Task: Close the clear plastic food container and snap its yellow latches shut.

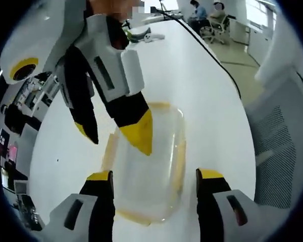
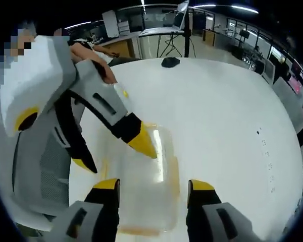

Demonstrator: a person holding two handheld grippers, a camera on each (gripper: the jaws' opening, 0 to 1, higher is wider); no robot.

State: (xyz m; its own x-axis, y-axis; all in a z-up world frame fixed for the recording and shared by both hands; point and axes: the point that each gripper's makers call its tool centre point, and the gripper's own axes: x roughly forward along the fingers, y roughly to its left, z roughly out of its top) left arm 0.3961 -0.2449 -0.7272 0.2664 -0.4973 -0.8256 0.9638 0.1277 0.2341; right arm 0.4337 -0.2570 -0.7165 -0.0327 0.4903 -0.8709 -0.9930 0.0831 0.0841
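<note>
A clear rectangular plastic food container with yellow latches along its edges is seen lying flat on the white round-edged surface; in the right gripper view the same container lies directly ahead of the claw.

The left claw is held wide open, its yellow-tipped jaws straddling the near end of the container, nothing gripped. The right claw is seen entering from above, one yellow tip over the lid area, the other off to the side above the surface; whether the tip is touching the lid cannot be told.

From the right gripper view the right claw is likewise spread wide, holding nothing, its jaws to either side of the container's near end. The left claw is seen coming in from the left, one yellow tip over the lid.

The lid appears to be already seated on the base, though this is uncertain through the clear plastic. A yellow latch strip is made out along one long side, blurred.

Handling judgement: the container is likely light, thin-walled and somewhat flexible, smooth and prone to sliding on the surface. It would best be steadied from above with one claw while the latches are pressed at their outer edges. Excess pressure mid-lid could bow it.

Office chairs are noted far off.
</note>
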